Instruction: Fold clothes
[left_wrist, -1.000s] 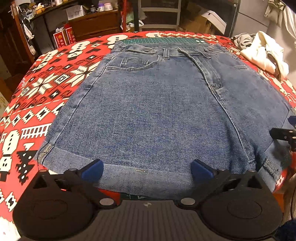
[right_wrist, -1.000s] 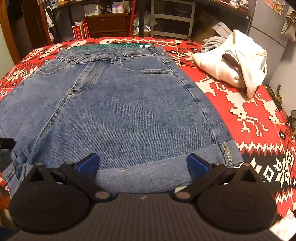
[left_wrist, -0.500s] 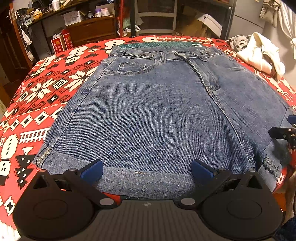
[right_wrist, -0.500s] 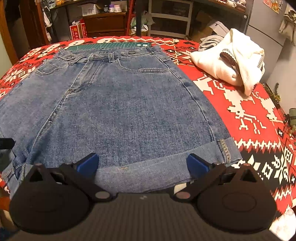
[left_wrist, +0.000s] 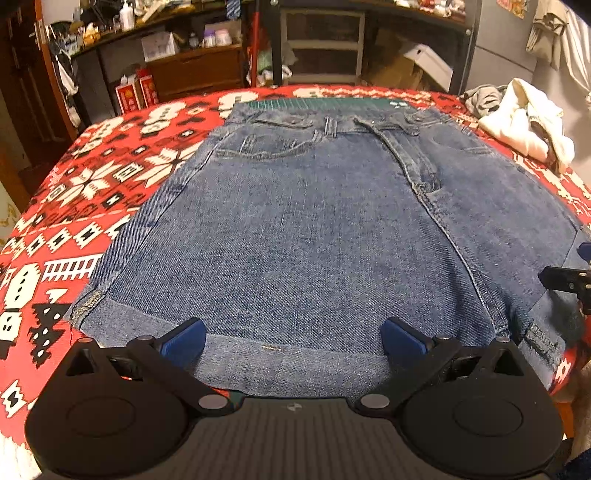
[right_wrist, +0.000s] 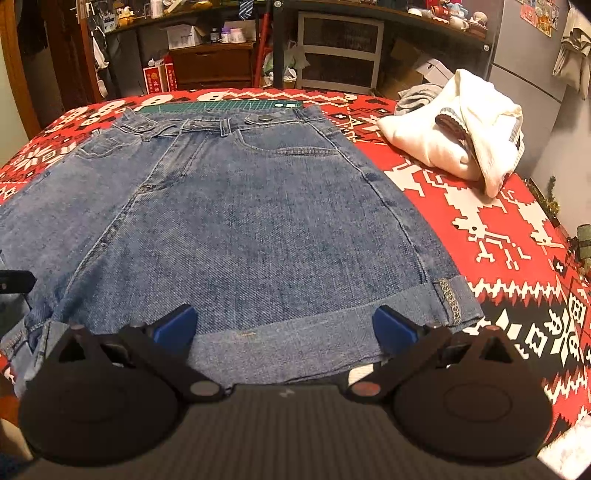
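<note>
Left claw (left_wrist: 291, 338) and right claw (right_wrist: 284, 325): both held spread apart, empty, over the rolled hem of the denim shorts (left_wrist: 314, 236), laid flat with the hem at the tabletop's (left_wrist: 92, 173) near edge. Denim judged thick, fairly heavy, limp yet non-slippery. The doubled hem cuff near each outer corner is judged the firmest place to be gripped.

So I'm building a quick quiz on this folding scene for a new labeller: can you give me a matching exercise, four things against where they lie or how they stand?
Things:
1. denim shorts
2. white garment
3. green cutting mat
4. left gripper

Places or states:
A. bunched up at the far right of the table
B. open, fingers over the near cuff
C. spread flat in the middle of the red patterned tablecloth
D. peeking out from under the waistband

Pairs: 1-C, 2-A, 3-D, 4-B
</note>
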